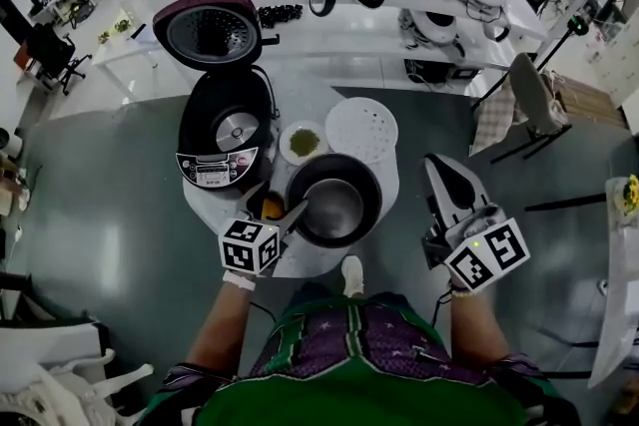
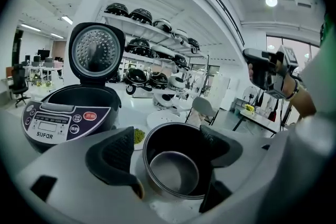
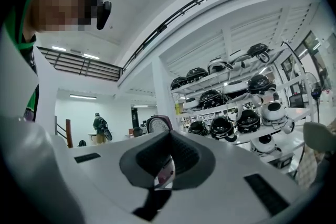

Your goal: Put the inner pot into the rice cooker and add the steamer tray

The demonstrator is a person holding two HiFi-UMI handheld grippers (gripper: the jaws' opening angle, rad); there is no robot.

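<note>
- Round white table (image 1: 300,262) is carrying the inner pot (image 1: 335,200), just beside the open rice cooker (image 1: 226,130).
- Steamer tray (image 1: 361,130) is lying behind the pot.
- Left gripper (image 2: 167,150) is gaping at the pot's rim; right gripper (image 3: 169,159) is hanging closed, empty.

The inner pot (image 1: 334,200) is round and dark with a shiny grey bottom; it stands upright and empty on the white tabletop (image 1: 391,177), just right of the rice cooker (image 1: 225,130); the cooker is black with a pale control panel in front, its lid (image 1: 207,30) swung up and open, its well bare; the steamer tray (image 1: 361,130), a white perforated disc, lies flat just beyond the pot.
</note>
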